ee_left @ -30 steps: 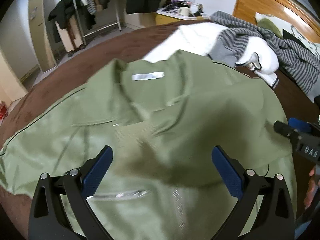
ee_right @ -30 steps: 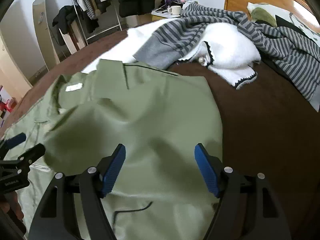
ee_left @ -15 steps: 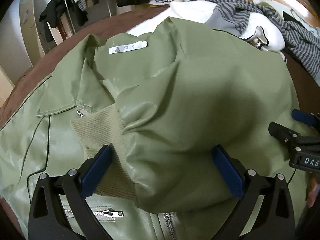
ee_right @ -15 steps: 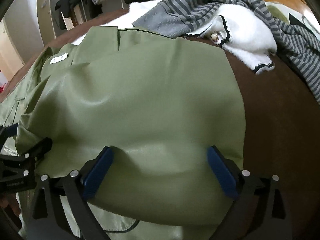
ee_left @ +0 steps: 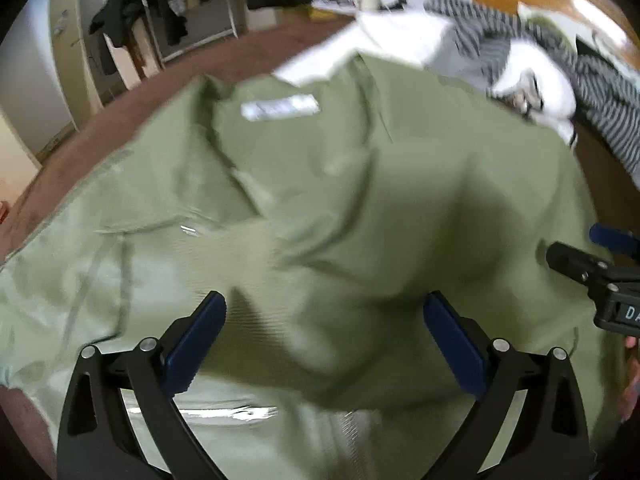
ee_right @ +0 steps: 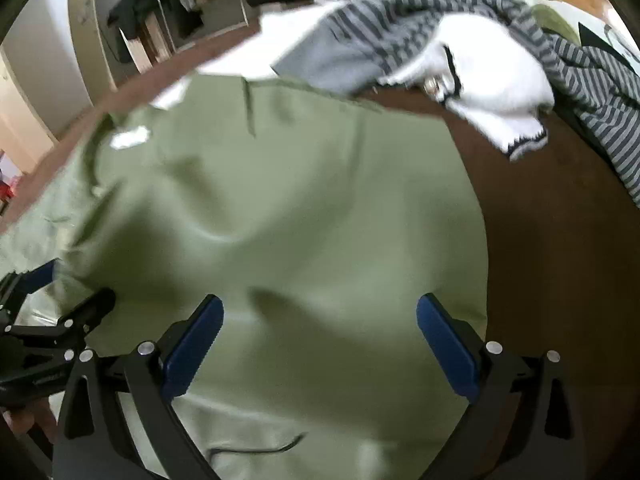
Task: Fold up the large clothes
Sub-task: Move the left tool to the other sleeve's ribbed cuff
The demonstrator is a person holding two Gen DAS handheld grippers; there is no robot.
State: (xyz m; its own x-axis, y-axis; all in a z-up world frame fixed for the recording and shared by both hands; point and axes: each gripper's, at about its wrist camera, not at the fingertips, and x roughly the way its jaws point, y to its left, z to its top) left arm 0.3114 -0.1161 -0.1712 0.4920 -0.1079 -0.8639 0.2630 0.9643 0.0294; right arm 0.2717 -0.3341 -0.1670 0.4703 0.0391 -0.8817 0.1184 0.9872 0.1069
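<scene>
The green jacket (ee_left: 400, 200) lay spread on the brown bed (ee_right: 560, 240), directly ahead of and beneath both hand-held grippers, its white neck label (ee_left: 280, 106) at the far end from them. A panel of it had been folded across the body from the right; half a second before, that panel bulged up close to the cameras, and now it had dropped and lay flatter over the ribbed hem and zip. I judge that this fold had just been laid down, with further folds left to do.

The right hand-held gripper (ee_right: 318, 344) had its jaws opening within the last second; they now stood wide apart with nothing pinched, only jacket cloth showing beyond the gap. The left hand-held gripper (ee_left: 324, 340) was equally wide open and empty, as it was in both earlier views. Each appeared at the edge of the other's view, just beside it.

Counted: 1 green jacket, 2 hand-held grippers, 1 neck label. Beyond the jacket, further along the bed, sat 1 striped grey garment (ee_right: 400, 16) and 1 white fluffy garment (ee_right: 492, 68), touching each other.
</scene>
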